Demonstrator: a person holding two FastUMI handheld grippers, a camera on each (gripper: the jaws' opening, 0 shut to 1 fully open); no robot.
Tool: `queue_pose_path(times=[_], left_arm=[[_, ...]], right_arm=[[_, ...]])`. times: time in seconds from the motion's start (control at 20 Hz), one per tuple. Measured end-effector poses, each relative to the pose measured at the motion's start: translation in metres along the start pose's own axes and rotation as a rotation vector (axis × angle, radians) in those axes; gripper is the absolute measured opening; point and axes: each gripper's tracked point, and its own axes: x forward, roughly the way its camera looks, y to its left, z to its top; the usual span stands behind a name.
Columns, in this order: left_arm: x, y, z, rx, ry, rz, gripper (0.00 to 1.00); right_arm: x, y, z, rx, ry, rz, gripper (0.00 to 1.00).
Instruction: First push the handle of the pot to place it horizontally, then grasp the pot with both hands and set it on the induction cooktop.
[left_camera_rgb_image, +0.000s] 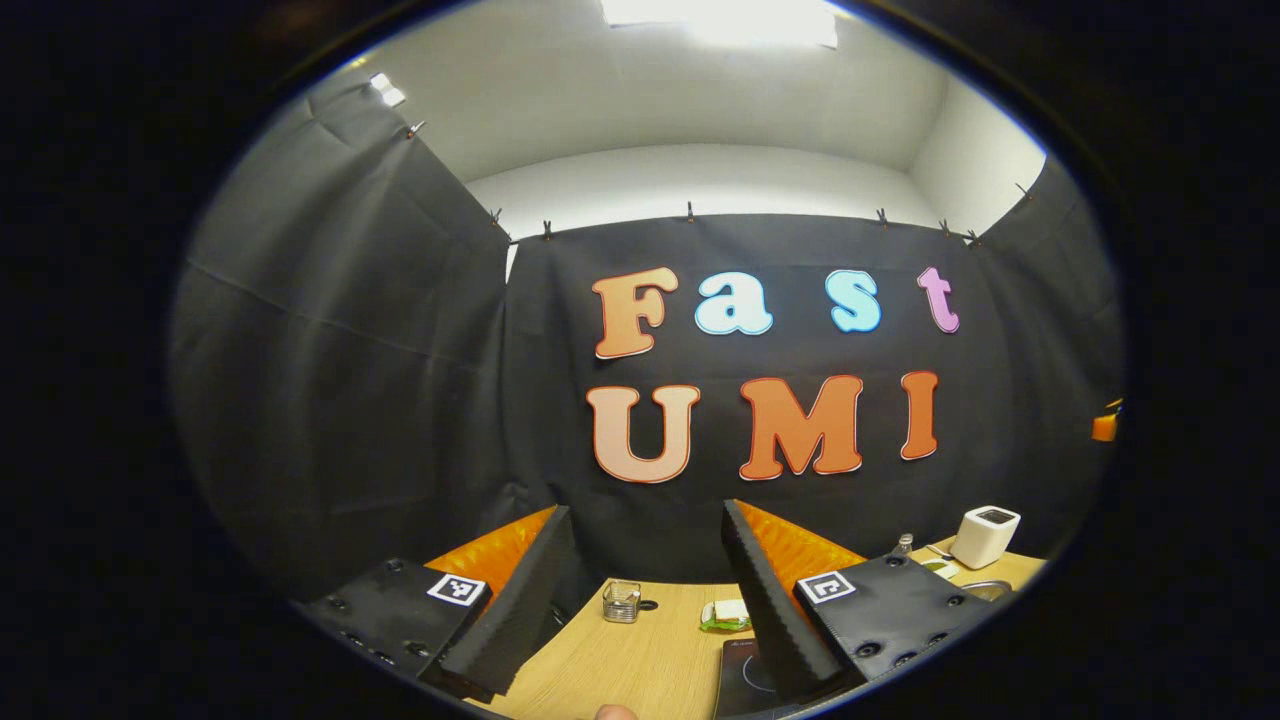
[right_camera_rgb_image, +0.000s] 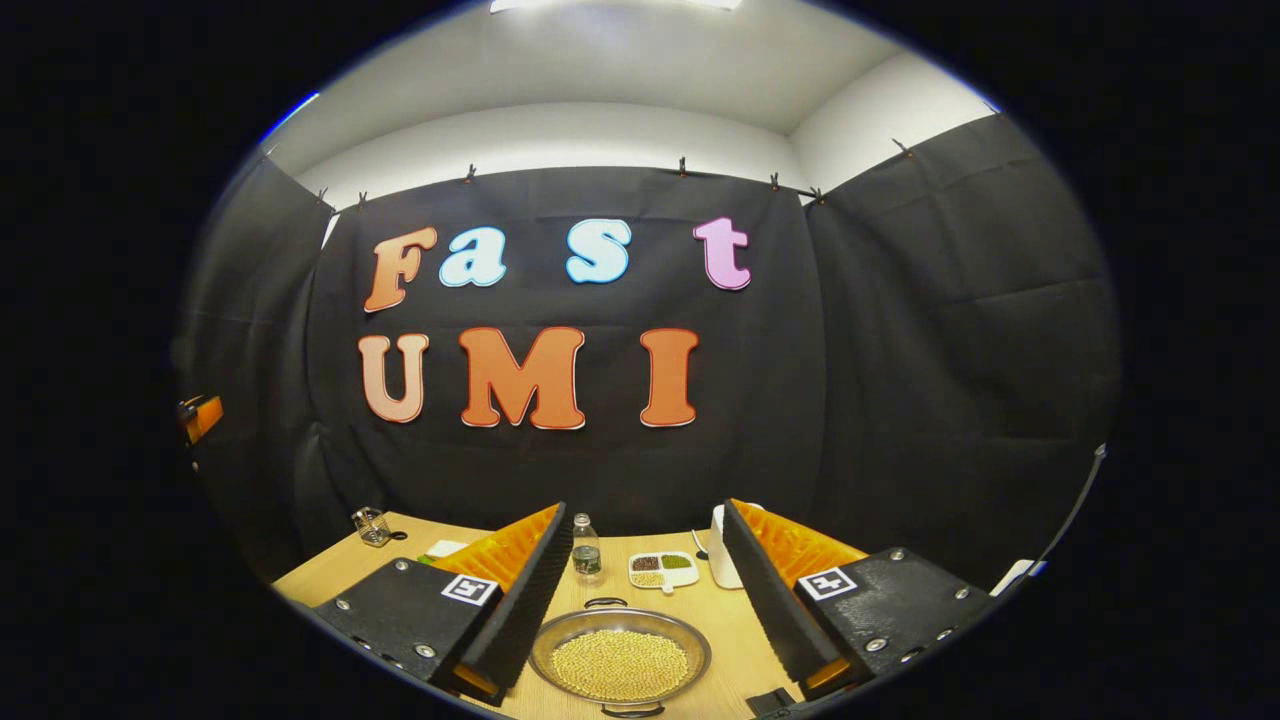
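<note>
Left gripper view: left claw (left_camera_rgb_image: 640, 610) spread, empty — right claw (right_camera_rgb_image: 640, 600) spread above pot (right_camera_rgb_image: 620, 662), not touching.

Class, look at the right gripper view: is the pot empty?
No: the pot holds a heap of pale yellow beans covering its bottom.

1. I see the tabletop (right_camera_rgb_image: 730, 640) as pale wood with a fine grain and a matt finish.
2. The pot (right_camera_rgb_image: 620, 655) looks like shiny metal, its rim catching the light; the small round grains filling it look dull and pale yellow.
3. My right tool (right_camera_rgb_image: 640, 600) has fingers (right_camera_rgb_image: 520, 600) faced in black ribbed foam, matt, backed by orange plastic with ridges.
4. My left tool (left_camera_rgb_image: 640, 600) looks the same, on matt black plates with metal screws.
5. The cooktop (left_camera_rgb_image: 745, 675) is smooth, glossy black.
6. The bottle (right_camera_rgb_image: 586, 550) is clear plastic.
7. The box (left_camera_rgb_image: 985, 535) is smooth white plastic.
</note>
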Motion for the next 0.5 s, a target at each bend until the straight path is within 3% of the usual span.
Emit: queue_pose_path(times=[0.05, 0.15, 0.2, 0.5], left_arm=[[0.000, 0.000, -0.001, 0.001, -0.001, 0.000, 0.99], [0.000, -0.001, -0.001, 0.003, -0.002, -0.003, 0.98], [0.001, -0.003, -0.002, 0.007, -0.001, -0.006, 0.98], [0.008, -0.008, -0.011, 0.021, 0.007, -0.006, 0.98]], right_arm=[[0.003, 0.002, -0.005, 0.002, 0.011, 0.004, 0.87], [0.006, 0.003, -0.015, -0.001, 0.035, 0.011, 0.85], [0.008, 0.004, -0.020, -0.004, 0.048, 0.013, 0.77], [0.013, 0.014, -0.060, -0.028, 0.134, 0.043, 0.50]])
